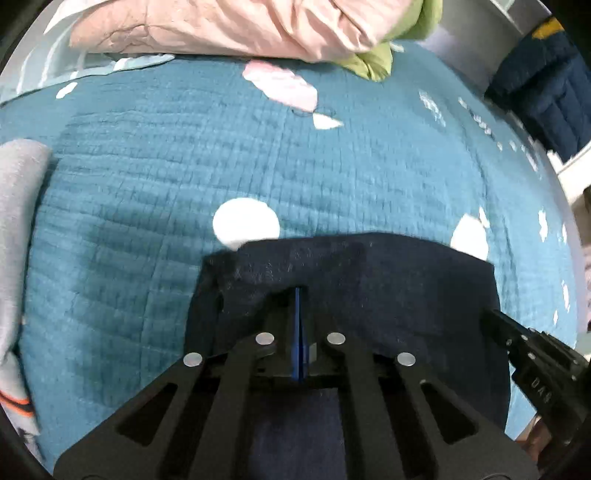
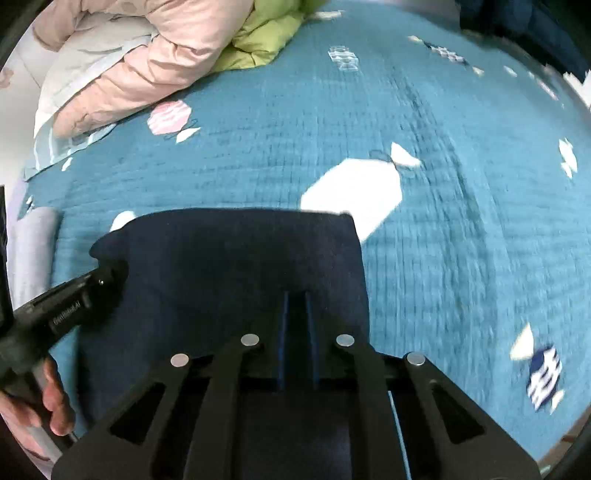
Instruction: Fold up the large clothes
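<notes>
A dark navy garment [image 1: 369, 288] lies folded into a rectangle on the teal bedspread [image 1: 166, 166]; it also shows in the right wrist view [image 2: 240, 266]. My left gripper [image 1: 297, 295] is over its near left part with the fingers closed together on the cloth. My right gripper [image 2: 295, 299] is over its near right part, fingers a narrow gap apart with dark cloth between them. Each gripper shows in the other's view: the right one [image 1: 491, 317] at the garment's right edge, the left one [image 2: 110, 273] at its left edge.
A pink quilt [image 1: 229, 26] and a green one [image 1: 373, 59] are heaped at the far side of the bed. A grey folded cloth [image 1: 18, 206] lies at the left. A dark blue padded garment [image 1: 546, 88] sits at the far right. The bedspread [image 2: 443, 221] stretches right.
</notes>
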The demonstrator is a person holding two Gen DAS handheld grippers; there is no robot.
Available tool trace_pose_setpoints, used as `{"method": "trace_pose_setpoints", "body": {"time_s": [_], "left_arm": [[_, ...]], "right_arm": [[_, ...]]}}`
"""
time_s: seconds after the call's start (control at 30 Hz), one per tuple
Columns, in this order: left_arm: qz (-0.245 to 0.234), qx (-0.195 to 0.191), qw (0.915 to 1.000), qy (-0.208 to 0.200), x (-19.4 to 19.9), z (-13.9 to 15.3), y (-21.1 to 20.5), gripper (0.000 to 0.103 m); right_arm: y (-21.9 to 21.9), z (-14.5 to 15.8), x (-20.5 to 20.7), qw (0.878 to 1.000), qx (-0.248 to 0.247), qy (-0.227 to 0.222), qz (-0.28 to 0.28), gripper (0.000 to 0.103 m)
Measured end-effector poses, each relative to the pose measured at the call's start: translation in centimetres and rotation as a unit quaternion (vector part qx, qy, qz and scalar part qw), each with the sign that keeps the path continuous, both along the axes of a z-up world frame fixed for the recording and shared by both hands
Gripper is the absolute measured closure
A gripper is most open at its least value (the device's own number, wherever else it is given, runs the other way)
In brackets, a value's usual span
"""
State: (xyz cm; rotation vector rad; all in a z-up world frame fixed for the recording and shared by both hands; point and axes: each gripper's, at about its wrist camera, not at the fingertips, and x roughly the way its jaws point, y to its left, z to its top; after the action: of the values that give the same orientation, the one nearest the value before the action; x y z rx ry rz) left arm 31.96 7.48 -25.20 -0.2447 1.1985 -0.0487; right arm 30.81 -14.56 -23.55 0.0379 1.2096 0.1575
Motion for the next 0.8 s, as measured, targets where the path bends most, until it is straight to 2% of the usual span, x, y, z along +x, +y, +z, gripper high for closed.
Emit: {"method": "trace_pose_setpoints", "body": {"time_s": [0.1, 0.17, 0.23, 0.27, 0.3, 0.33, 0.37, 0.4, 0.43, 0.53, 0.57, 0.6, 0.67, 0.7, 0.73, 0.8], "left_arm": [[-0.02, 0.022, 0.9996, -0.003, -1.3, 1.3, -0.1, 0.101], [-0.029, 0.031, 0.9991, -0.007, -2.9, 2.0, 0.4, 0.1], [-0.037, 0.019, 0.9991, -0.004, -5.2, 2.5, 1.3, 0.099], [-0.039, 0.017, 0.9991, -0.003, -6.3, 2.7, 1.5, 0.098], [-0.042, 0.013, 0.999, -0.002, -7.8, 2.8, 2.0, 0.088], [-0.048, 0.003, 0.9989, -0.001, -8.8, 2.6, 2.3, 0.077], [-0.059, -0.012, 0.9982, 0.001, -9.9, 2.6, 2.6, 0.036], [-0.056, -0.003, 0.9984, 0.004, -10.9, 2.6, 2.9, 0.014], [-0.044, 0.011, 0.9989, -0.006, -12.2, 2.9, 3.5, 0.014], [-0.064, -0.001, 0.9979, -0.002, -14.2, 2.9, 3.9, 0.014], [-0.061, -0.001, 0.9981, 0.001, -14.9, 2.8, 4.1, 0.014], [-0.057, 0.002, 0.9984, 0.004, -15.4, 2.6, 4.3, 0.014], [-0.057, 0.002, 0.9983, 0.014, -16.1, 2.1, 4.5, 0.014], [-0.056, -0.002, 0.9983, 0.016, -16.4, 1.9, 4.6, 0.014], [-0.056, -0.008, 0.9982, 0.019, -16.8, 1.7, 4.6, 0.014], [-0.058, -0.006, 0.998, 0.023, -17.3, 1.3, 4.2, 0.014]], "right_arm": [[-0.3, 0.9, -1.2, 1.0, -0.003, 0.014, 0.01, 0.095], [-1.5, 1.7, -3.0, 1.0, 0.018, 0.012, 0.013, 0.095], [-2.4, 2.4, -4.9, 1.0, 0.021, 0.007, 0.012, 0.087], [-3.0, 2.5, -5.9, 1.0, 0.012, 0.008, 0.01, 0.067], [-3.3, 2.6, -6.3, 1.0, 0.004, 0.009, 0.006, 0.048], [-3.9, 2.8, -7.0, 1.0, -0.005, 0.003, -0.001, 0.015], [-4.7, 3.0, -8.3, 1.0, -0.009, -0.013, -0.006, 0.012], [-5.1, 3.1, -8.8, 1.0, -0.008, -0.013, -0.003, 0.012], [-5.7, 3.0, -9.9, 1.0, -0.004, -0.006, 0.002, 0.012], [-6.9, 3.1, -13.0, 1.0, 0.015, -0.004, 0.004, 0.012], [-6.9, 3.2, -14.1, 1.0, 0.02, -0.004, 0.013, 0.016], [-6.7, 3.2, -15.5, 0.999, 0.022, -0.006, 0.027, 0.024], [-6.1, 2.6, -17.4, 0.999, 0.029, 0.019, 0.042, 0.066], [-5.9, 1.8, -18.4, 0.996, 0.055, 0.048, 0.044, 0.079], [-5.9, 1.1, -19.4, 0.996, 0.062, 0.058, 0.04, 0.09], [-5.8, 0.7, -20.7, 0.996, 0.049, 0.056, 0.042, 0.095]]}}
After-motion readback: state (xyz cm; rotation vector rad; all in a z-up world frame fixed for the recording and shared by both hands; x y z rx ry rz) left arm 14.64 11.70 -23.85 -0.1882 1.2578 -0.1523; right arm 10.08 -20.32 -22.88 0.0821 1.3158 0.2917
